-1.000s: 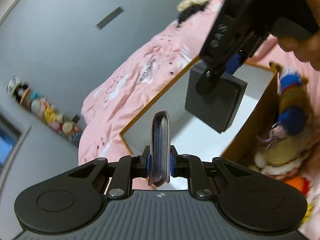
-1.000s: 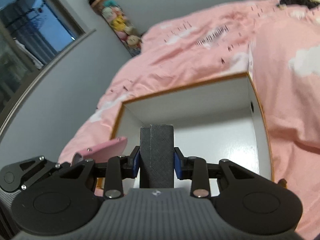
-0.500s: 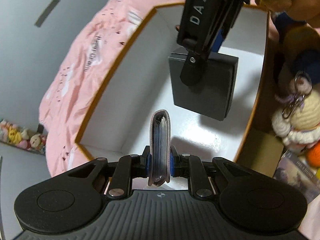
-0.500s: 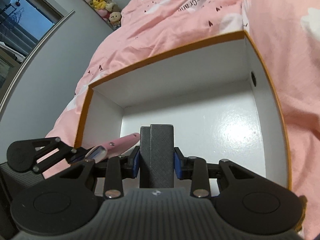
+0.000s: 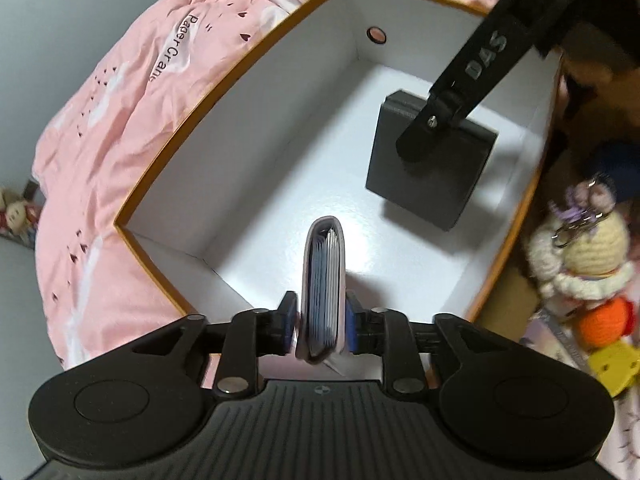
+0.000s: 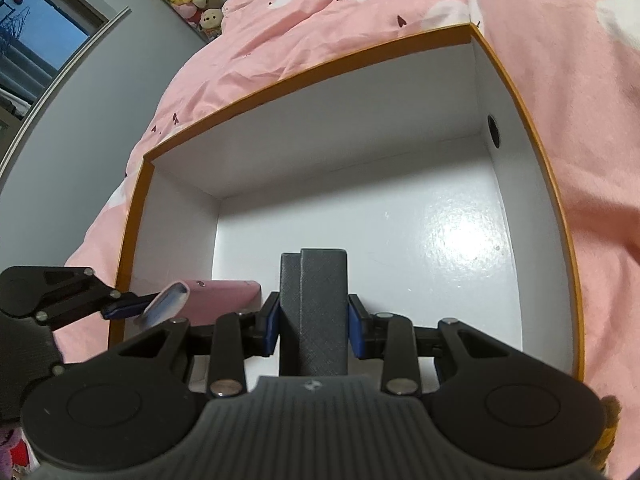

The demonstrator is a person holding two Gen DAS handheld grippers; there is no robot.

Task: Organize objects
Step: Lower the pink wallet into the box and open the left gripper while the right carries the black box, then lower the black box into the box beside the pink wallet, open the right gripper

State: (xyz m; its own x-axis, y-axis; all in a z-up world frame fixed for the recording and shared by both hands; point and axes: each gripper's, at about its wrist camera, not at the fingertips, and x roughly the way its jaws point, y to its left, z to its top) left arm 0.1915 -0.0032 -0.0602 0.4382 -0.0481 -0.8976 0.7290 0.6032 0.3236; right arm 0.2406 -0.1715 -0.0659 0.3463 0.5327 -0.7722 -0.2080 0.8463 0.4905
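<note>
On the left side of the bed [image 5: 104, 152], which is covered in a pink quilt, sits a white box with an orange rim [image 5: 160, 168]. It is open at the top, and its floor is bare, apart from what the two tools hold over it. This is probably where the loose things are being gathered.

The left gripper [image 5: 322, 316] points steeply down into the near left corner of the box. A pink card wallet [image 5: 322, 280] stands on edge between its blue pads, spine up so that its cards show end-on. The jaws are opening: a sliver of gap shows beside the left pad, so the wallet looks released, or nearly so. It is held low and upright over the floor, apparently so that it can drop a short way and land near the wall rather than tumble.

Further right, the right gripper [image 6: 313, 322] is clenched on a dark grey textured case [image 6: 313, 312], gripped across its narrow sides. From the left wrist view the case hangs over the right half of the box floor, well apart from the wallet, with its shadow under it. Whether it touches the floor is not clear. Keeping it to that side would leave each thing its own spot.

Beyond the right wall of the box lie crocheted dolls [image 5: 580, 256], probably waiting their turn
</note>
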